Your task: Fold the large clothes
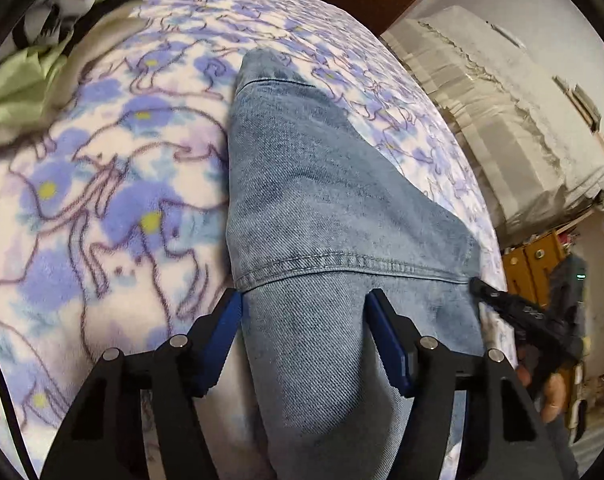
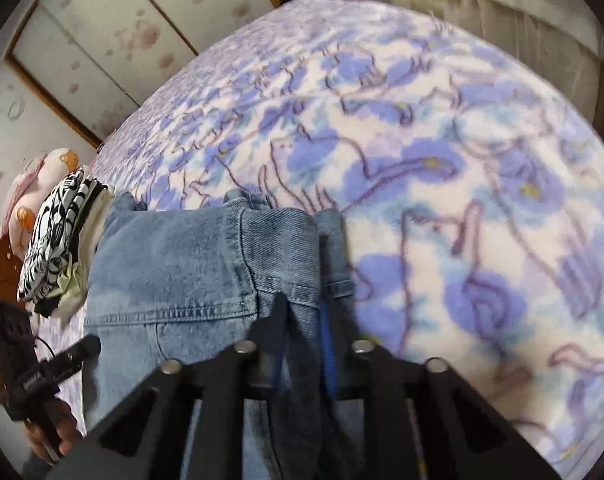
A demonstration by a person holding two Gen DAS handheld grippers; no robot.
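Jeans (image 1: 325, 184): one pair of light blue denim, lying on a bed and folded over itself, a stitched hem crossing the top layer.
Long axis: in the left wrist view the jeans run straight away from the camera, narrowing to a far end on the blanket; in the right wrist view the same denim spreads sideways, to the left of the right tongs.
Bed: covered by one fleece blanket (image 1: 114, 200), white with purple flowers.
Left tongs (image 1: 303, 300): spread about halfway, straddling the denim just below the hem; the left pad touches the cloth edge, the right pad rests on the cloth, no pinch.
Right tongs (image 2: 303, 312): pressed together, pinching a bunched fold of the jeans at their right edge.
Hands: one hand (image 1: 549, 396) shows at the right of the left wrist view, holding the other tool.
Other clothes: one black-and-white patterned pile (image 2: 58, 236) with pale green cloth beneath it, at the bed's edge beside the jeans.
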